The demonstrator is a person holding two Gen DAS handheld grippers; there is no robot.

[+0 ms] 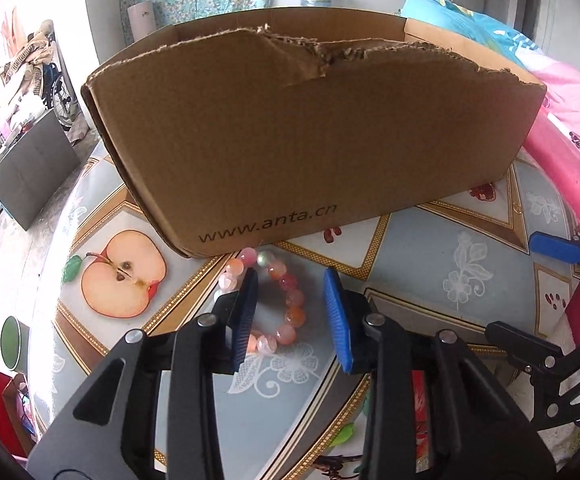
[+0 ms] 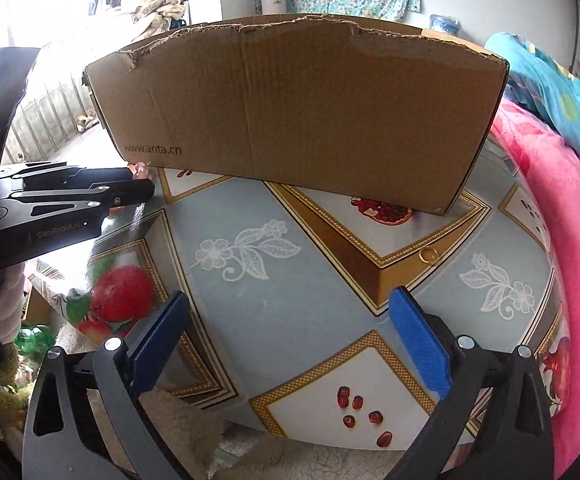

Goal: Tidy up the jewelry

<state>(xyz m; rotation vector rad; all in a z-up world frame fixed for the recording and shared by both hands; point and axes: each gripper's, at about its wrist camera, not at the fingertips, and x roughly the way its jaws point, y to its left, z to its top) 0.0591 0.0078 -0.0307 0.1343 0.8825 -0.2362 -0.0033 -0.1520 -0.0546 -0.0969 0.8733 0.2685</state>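
Closing in on the beads
Left hand-held gripper (image 1: 290, 312), open and empty, straddles the bead bracelet (image 1: 274, 300) beside the cardboard box (image 1: 310, 128); right hand-held gripper (image 2: 290, 344) waits wide open.

Pink-orange beaded bracelet (image 1: 268, 300) flat beside torn cardboard box (image 1: 310, 128), gold ring (image 2: 428, 255) lying well apart

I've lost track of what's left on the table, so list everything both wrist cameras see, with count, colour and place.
Bead bracelet: one, pink, orange and pale green beads, on the tablecloth just in front of the box.
Ring: one, gold, on the tablecloth right of centre, apart from the box.
Cardboard box: one, brown, torn top edge, at the back of the table.
Tablecloth: one, blue-grey with fruit prints, covers the table.
Blanket: one, pink, right of the table.
Left gripper: blue pads, open, straddling part of the bracelet.
Right gripper: blue pads, open, empty.
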